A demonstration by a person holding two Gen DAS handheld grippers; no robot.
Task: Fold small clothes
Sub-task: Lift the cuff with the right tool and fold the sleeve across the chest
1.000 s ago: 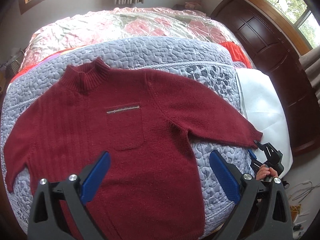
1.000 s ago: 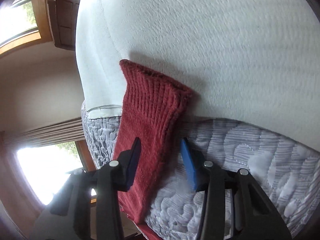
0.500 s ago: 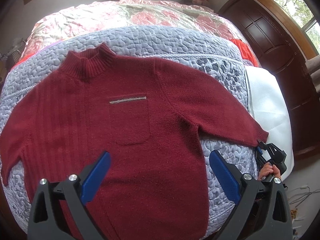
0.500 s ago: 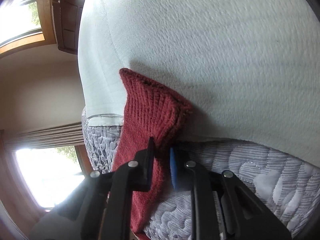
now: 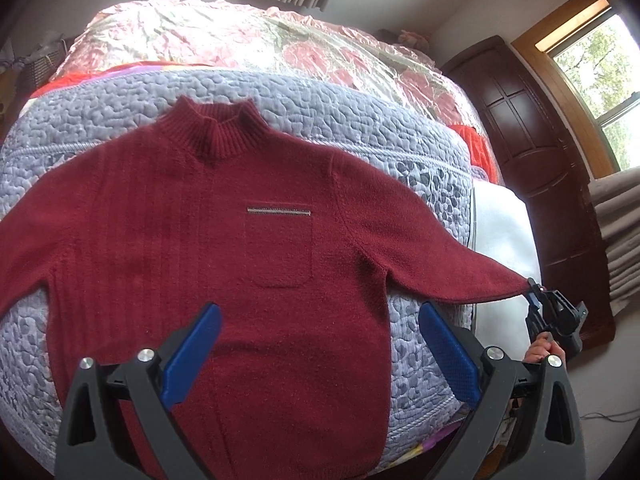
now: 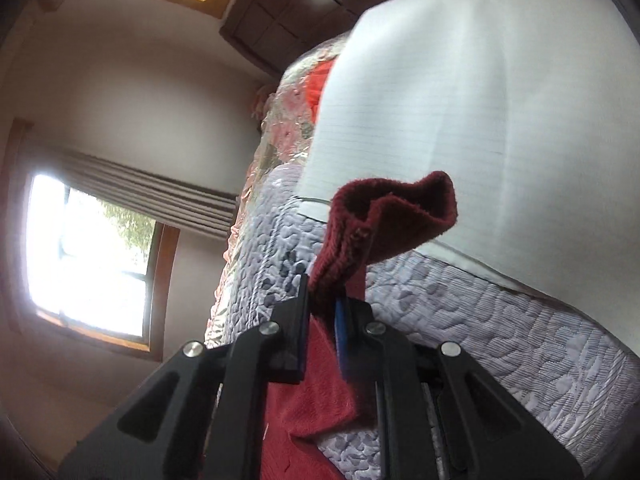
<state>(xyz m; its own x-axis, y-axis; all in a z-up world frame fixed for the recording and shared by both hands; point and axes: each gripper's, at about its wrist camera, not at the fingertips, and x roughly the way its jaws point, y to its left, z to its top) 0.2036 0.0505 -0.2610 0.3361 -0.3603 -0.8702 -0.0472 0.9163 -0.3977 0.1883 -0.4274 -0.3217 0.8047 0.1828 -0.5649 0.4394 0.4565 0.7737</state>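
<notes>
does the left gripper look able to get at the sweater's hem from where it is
Probably yes. The left gripper hangs open above the lower body of the sweater, with nothing between its fingers and the knit. The right gripper is off at the far sleeve cuff, shut on it, clear of the way.

Dark red knit sweater, front up, flat on quilt, one cuff lifted, pinched

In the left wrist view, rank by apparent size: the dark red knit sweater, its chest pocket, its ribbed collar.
1. Dark red knit sweater, by far.
2. Chest pocket.
3. Ribbed collar, close to the pocket; farther from the camera, so unsure.
</notes>
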